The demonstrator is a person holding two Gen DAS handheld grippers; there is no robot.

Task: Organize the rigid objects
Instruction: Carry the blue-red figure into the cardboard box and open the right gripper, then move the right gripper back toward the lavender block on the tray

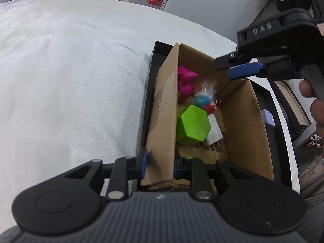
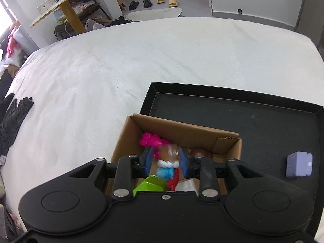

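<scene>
A cardboard box (image 1: 162, 109) stands in a black tray (image 2: 243, 117) on the white bed. Inside it lie a pink toy (image 1: 186, 81), a green hexagonal block (image 1: 192, 124), a white piece (image 1: 212, 135) and a blurred blue, white and red figure (image 1: 204, 97). My left gripper (image 1: 160, 162) is shut on the box's left wall. My right gripper (image 2: 166, 161) hangs open above the box, and the blurred figure (image 2: 168, 166) shows between its fingers, apparently dropping. The right gripper also shows in the left wrist view (image 1: 235, 68).
A lilac block (image 2: 298, 167) lies in the tray right of the box. Black gloves (image 2: 12, 119) lie at the bed's left edge. Beyond the bed are a table, slippers and an orange box on the floor.
</scene>
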